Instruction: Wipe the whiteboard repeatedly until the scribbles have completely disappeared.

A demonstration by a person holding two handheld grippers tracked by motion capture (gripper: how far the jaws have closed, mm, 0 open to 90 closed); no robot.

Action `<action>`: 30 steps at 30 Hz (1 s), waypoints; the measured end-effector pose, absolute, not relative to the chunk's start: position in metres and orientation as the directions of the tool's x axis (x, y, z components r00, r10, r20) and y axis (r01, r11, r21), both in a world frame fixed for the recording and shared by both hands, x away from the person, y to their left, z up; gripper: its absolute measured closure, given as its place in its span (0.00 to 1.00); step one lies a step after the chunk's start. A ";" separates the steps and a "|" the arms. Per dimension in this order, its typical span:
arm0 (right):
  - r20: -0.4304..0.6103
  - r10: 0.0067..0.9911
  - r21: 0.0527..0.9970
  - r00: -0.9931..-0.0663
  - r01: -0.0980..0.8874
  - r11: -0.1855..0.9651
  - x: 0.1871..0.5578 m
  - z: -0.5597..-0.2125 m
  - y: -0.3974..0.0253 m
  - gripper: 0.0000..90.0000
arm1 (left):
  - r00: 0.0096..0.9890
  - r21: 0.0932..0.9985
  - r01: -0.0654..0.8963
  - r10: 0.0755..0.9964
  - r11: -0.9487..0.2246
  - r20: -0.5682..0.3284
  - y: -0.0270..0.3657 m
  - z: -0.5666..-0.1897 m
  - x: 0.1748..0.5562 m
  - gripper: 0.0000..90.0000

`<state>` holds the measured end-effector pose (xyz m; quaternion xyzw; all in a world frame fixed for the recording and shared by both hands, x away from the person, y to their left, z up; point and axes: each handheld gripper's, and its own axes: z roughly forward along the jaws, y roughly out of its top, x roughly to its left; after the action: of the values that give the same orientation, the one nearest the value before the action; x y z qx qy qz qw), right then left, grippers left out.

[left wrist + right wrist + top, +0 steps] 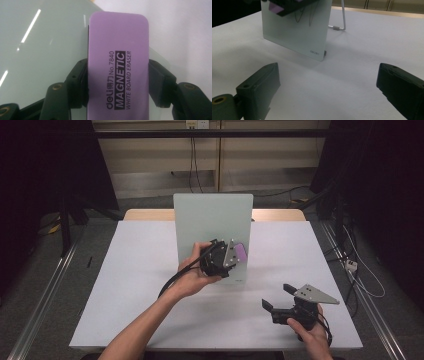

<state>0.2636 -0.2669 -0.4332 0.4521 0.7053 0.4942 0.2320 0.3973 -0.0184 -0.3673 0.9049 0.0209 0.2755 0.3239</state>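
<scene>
High view: left gripper (231, 254) presses purple eraser (240, 252) against upright glass board (212, 220) on table (140, 285). Right gripper (280, 299) idle near table's front edge, jaws wide, holding nothing.

Left gripper view: 2 jaws clamp eraser (117, 65) by long sides. Likely light, stiff plastic, smooth; grip mid-length.

Right gripper view: pen marks (308, 12) on board (297, 32); thin glass, probably fragile, press gently.

Left tongs (235, 254) clamped, raised; right tongs (278, 296) agape, low
</scene>
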 end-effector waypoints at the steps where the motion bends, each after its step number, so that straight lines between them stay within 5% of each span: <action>1: 0.119 0.867 0.907 -0.483 0.408 0.103 0.264 -0.433 -0.267 0.05 | 0.851 0.591 -0.142 0.207 -0.794 0.483 -0.020 -0.371 0.396 0.45; 11: 0.120 0.868 0.907 -0.483 0.409 0.102 0.264 -0.433 -0.267 0.05 | 0.850 0.553 -0.145 0.183 -0.820 0.494 -0.026 -0.379 0.390 0.45; 20: 0.121 0.867 0.907 -0.483 0.409 0.101 0.264 -0.433 -0.267 0.05 | 0.840 0.662 -0.099 0.294 -0.743 0.456 -0.020 -0.342 0.407 0.45; 30: 0.122 0.868 0.906 -0.481 0.411 0.101 0.263 -0.433 -0.268 0.05 | 0.838 0.538 -0.173 0.164 -0.825 0.521 -0.034 -0.379 0.389 0.45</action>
<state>0.2634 -0.2683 -0.4331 0.4539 0.7047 0.4936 0.2317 0.3891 -0.0337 -0.3788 0.9117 -0.0025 0.2850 0.2961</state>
